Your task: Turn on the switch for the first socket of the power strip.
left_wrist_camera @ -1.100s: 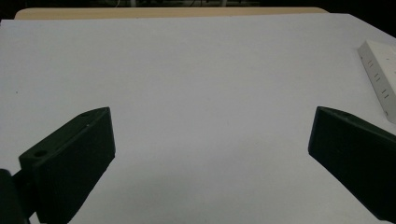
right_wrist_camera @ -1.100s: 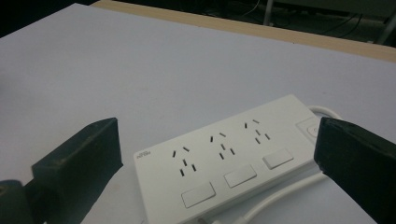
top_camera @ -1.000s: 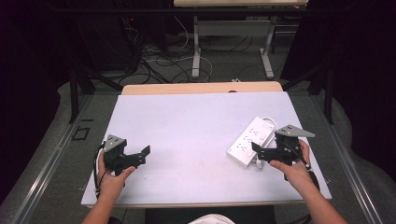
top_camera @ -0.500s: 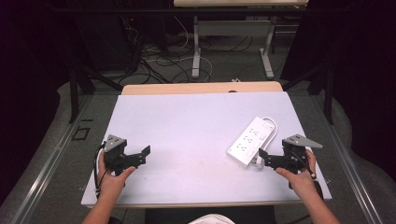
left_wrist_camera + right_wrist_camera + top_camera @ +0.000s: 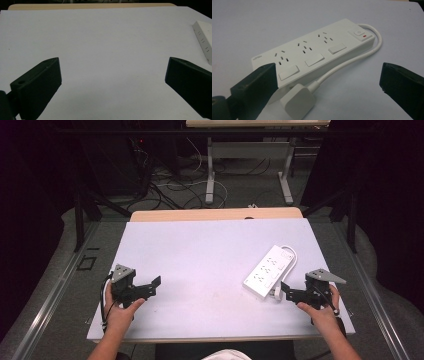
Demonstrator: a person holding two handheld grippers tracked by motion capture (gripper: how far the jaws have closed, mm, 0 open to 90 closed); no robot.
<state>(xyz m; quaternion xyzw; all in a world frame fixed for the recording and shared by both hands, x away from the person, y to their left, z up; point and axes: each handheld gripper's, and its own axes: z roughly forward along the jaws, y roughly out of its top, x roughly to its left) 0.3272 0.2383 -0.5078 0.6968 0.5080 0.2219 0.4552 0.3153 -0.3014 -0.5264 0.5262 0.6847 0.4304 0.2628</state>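
A white power strip [image 5: 267, 271] lies slantwise on the right part of the white tabletop [image 5: 200, 255]. Its cable [image 5: 291, 255] loops round the far end and comes back to a white plug [image 5: 274, 293] lying at the near end. In the right gripper view the power strip [image 5: 312, 52] shows three sockets with switches, and the plug [image 5: 298, 103] lies just ahead of the jaws. My right gripper [image 5: 287, 292] is open, close behind the plug, holding nothing. My left gripper [image 5: 152, 286] rests open at the near left, far from the strip, with bare table between its jaws.
A wooden strip [image 5: 215, 214] edges the back of the table. Beyond it, cables and metal table legs [image 5: 210, 175] stand on the dark floor. The strip's corner [image 5: 203, 40] shows at the right of the left gripper view.
My right gripper has drawn back from over the power strip's near end, toward the table's near right corner, and the plug now lies uncovered. The left gripper has stayed put.
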